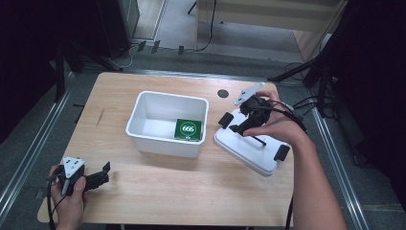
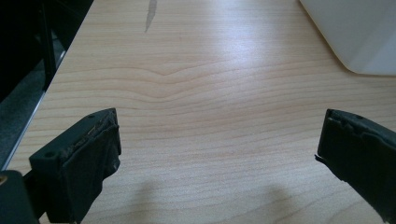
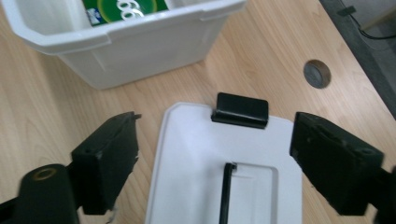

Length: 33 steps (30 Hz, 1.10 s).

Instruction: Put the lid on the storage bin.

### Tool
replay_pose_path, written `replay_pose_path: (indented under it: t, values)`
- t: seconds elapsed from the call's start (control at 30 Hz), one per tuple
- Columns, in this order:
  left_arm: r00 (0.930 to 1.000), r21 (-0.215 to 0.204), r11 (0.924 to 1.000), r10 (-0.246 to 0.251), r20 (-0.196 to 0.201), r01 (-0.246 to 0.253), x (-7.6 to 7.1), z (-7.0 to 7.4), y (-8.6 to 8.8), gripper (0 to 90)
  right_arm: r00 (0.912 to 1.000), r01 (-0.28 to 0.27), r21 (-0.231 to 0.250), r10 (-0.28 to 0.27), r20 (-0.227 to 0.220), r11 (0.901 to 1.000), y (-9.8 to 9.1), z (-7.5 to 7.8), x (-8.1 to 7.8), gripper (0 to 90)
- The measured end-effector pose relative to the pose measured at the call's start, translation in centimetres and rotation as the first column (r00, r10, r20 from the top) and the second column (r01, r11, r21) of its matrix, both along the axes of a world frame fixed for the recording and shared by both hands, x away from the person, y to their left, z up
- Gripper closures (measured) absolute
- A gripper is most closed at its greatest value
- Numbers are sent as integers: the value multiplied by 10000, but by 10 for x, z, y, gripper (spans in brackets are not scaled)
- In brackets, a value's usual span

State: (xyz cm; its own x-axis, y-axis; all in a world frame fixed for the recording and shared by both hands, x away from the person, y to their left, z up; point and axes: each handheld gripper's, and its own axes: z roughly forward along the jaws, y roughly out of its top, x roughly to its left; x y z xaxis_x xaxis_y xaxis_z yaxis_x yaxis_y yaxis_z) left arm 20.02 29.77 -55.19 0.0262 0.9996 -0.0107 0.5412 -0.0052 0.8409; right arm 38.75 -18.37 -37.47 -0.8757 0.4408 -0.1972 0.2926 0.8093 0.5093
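Observation:
A white plastic bin [image 1: 143, 129] stands in the middle of the wooden table, with a green box [image 1: 187, 129] marked 666 lying inside it at the right. To the right of the bin lies a white lid [image 1: 249, 151] with black clips and a thin black handle. My right gripper [image 1: 230, 123] hovers over the lid's left end, open. In the right gripper view the gripper [image 3: 215, 140] has its jaws on either side of the lid [image 3: 196, 158], with the clip [image 3: 240, 109] ahead and the handle [image 3: 226, 191] below. My left gripper [image 1: 104, 173] rests open at the front left corner, and nothing lies between its jaws [image 2: 219, 140].
A round cable hole [image 1: 222, 93] sits in the table behind the lid. The bin's corner [image 2: 355, 37] lies ahead and to the right in the left gripper view. The table's left edge [image 2: 42, 98] runs close beside that gripper. Bare wood stretches along the front.

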Motion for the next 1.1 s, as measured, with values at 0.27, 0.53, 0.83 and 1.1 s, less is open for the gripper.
replay_pose_path:
  t: [0.27, 0.53, 0.83, 1.1]
  values:
    - [10000, 33, 10000, 2, -8, -2, 0, 0, -1, 3, 9982, 580, -328, -585, -148, 9978, -13, -9, 2, 350]
    - [10000, 35, 10000, -1, -30, 2, 1, 0, -1, 3, 9934, 993, -743, -1031, -501, 9923, -25, -26, 8, 469]
    - [10000, 19, 10000, -6, -29, 6, 1, 0, -1, 3, 9867, 1217, -1075, -1320, -949, 9867, -33, -45, 10, 572]
    - [10000, 5, 10000, 0, -34, 0, 1, 0, 0, 3, 9799, 1431, -1329, -1592, -1199, 9807, -41, -63, 13, 651]
